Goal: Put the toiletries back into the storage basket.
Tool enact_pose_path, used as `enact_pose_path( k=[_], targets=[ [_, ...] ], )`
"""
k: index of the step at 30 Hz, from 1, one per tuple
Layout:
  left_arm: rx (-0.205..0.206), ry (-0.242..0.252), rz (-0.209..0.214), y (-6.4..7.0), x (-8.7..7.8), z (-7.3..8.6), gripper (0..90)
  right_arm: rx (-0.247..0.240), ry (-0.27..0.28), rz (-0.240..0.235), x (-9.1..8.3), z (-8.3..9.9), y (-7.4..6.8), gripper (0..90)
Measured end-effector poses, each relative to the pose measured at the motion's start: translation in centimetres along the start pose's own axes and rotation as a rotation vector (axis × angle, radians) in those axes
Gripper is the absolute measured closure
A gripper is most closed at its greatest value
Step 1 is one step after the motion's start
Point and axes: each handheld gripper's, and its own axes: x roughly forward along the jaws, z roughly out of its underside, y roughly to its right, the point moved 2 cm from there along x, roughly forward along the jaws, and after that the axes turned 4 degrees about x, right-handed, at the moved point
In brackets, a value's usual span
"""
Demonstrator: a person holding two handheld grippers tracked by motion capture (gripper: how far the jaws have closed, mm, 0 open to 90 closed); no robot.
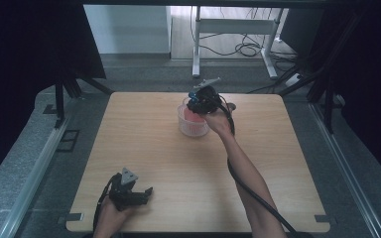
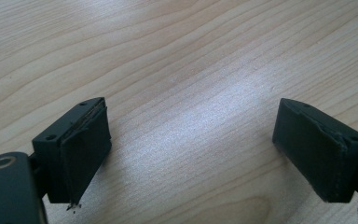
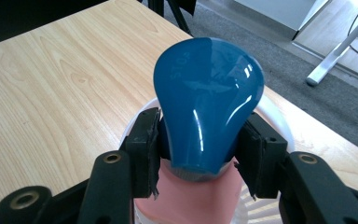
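The blue light bulb (image 3: 208,100) is held at its narrow neck between the jaws of the right gripper (image 3: 200,144), just above a white ribbed cup (image 1: 192,122) with a pink thing (image 3: 191,198) inside, at the far middle of the wooden worktop (image 1: 168,144). The left gripper (image 1: 129,191) rests at the near left edge of the worktop, its jaws spread wide apart with nothing between them.

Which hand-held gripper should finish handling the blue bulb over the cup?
Right. The right hand-held gripper already clamps the blue bulb above the cup; the left hand-held gripper rests open at the near edge.
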Motion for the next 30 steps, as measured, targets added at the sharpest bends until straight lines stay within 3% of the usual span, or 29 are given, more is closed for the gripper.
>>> enact_pose_path(
  k=[16, 30],
  targets=[
    [-0.002, 0.002, 0.001, 0.0, 0.0, 0.0, 10.6, 0.040, -0.025, -0.013, 1.2, 1.4, 0.3, 52.4],
    [-0.002, 0.001, 0.001, 0.0, 0.0, 0.0, 10.6, 0.070, -0.018, -0.012, 1.0, 1.6, 0.7, 49.5]
  ],
)
